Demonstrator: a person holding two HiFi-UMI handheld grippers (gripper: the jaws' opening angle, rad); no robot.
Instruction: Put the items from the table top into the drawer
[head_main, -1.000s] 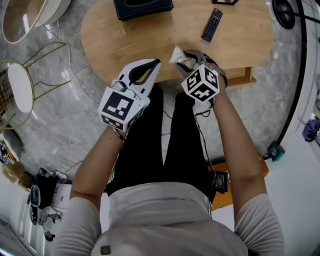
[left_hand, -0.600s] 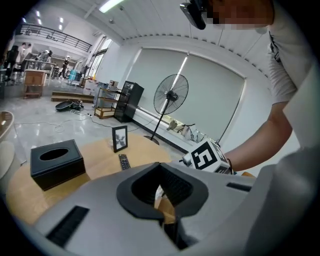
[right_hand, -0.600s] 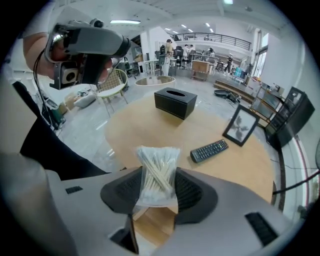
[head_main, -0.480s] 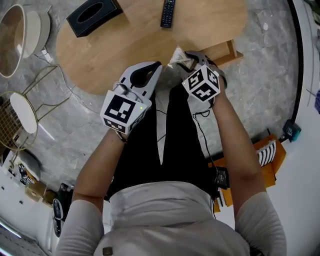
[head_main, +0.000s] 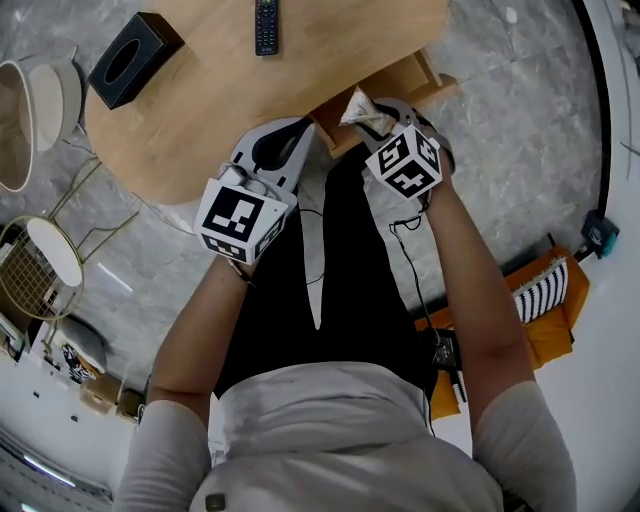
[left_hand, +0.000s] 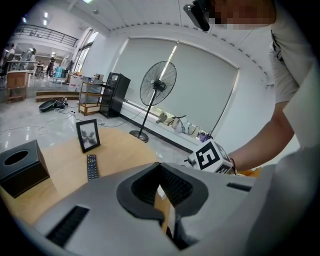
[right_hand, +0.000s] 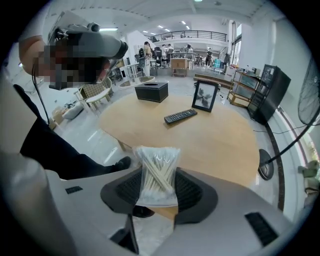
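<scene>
The view has swung round the table (head_main: 200, 110) in the last second. The tissue box (head_main: 135, 58) and the remote (head_main: 266, 22) have slid towards the upper left of the head view. The wooden drawer (head_main: 400, 85) under the table's edge was off to the right and now lies just beyond the two grippers. So the person has carried both arms sideways along the table, and the load has not changed on the way. The right hand-held gripper (right_hand: 157, 187) still has its jaws partly closed on a clear bag of swabs (right_hand: 156, 170). The pads pinch its lower half, and the top stands up free above them. In the head view the bag sticks out past the fingertips, close beside the drawer's front corner and off the table. The left hand-held gripper (left_hand: 162, 202) is empty. Its jaws are drawn together at the tips, with only a sliver of wood showing through the slit between them, and it hangs near the table's edge just left of the drawer. For the task, the bag now looks almost delivered. What seems to remain for it is a short reach over the drawer and a release. How far the drawer stands open cannot be made out from here, and the free left gripper may have to pull it. The remote, the tissue box and a photo frame (right_hand: 205, 96) are still on the table.
</scene>
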